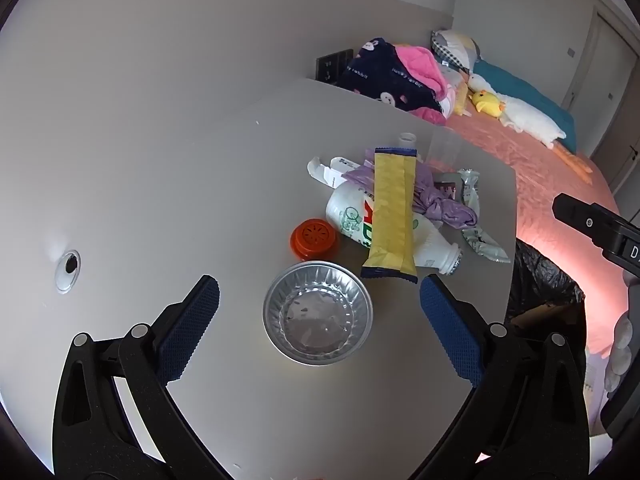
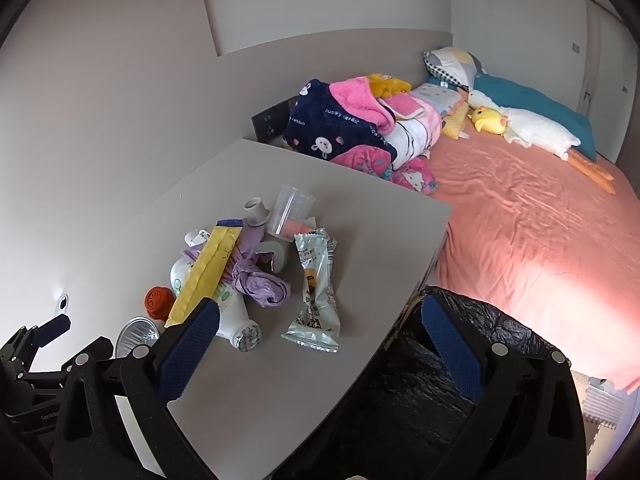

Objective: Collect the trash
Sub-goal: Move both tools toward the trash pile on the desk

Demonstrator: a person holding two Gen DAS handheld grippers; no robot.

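Note:
Trash lies in a heap on the grey table [image 1: 200,208]. A foil bowl [image 1: 318,313] sits nearest, between the fingers of my open left gripper [image 1: 320,292], which hovers above it and holds nothing. Behind it lie an orange cap [image 1: 315,238], a white bottle [image 1: 400,236] on its side, a yellow wrapper [image 1: 392,216] across the bottle, a crumpled purple bag [image 1: 444,204] and a silver snack packet [image 2: 316,292]. My right gripper [image 2: 320,312] stands open and empty over the table's right edge, above the black-lined bin [image 2: 460,360].
A clear plastic cup [image 2: 290,210] and a small white tube [image 2: 256,208] stand at the back of the heap. A bed with a pink sheet [image 2: 520,220], folded blankets [image 2: 352,120] and plush toys lies to the right. A round cable hole [image 1: 68,270] marks the table's left.

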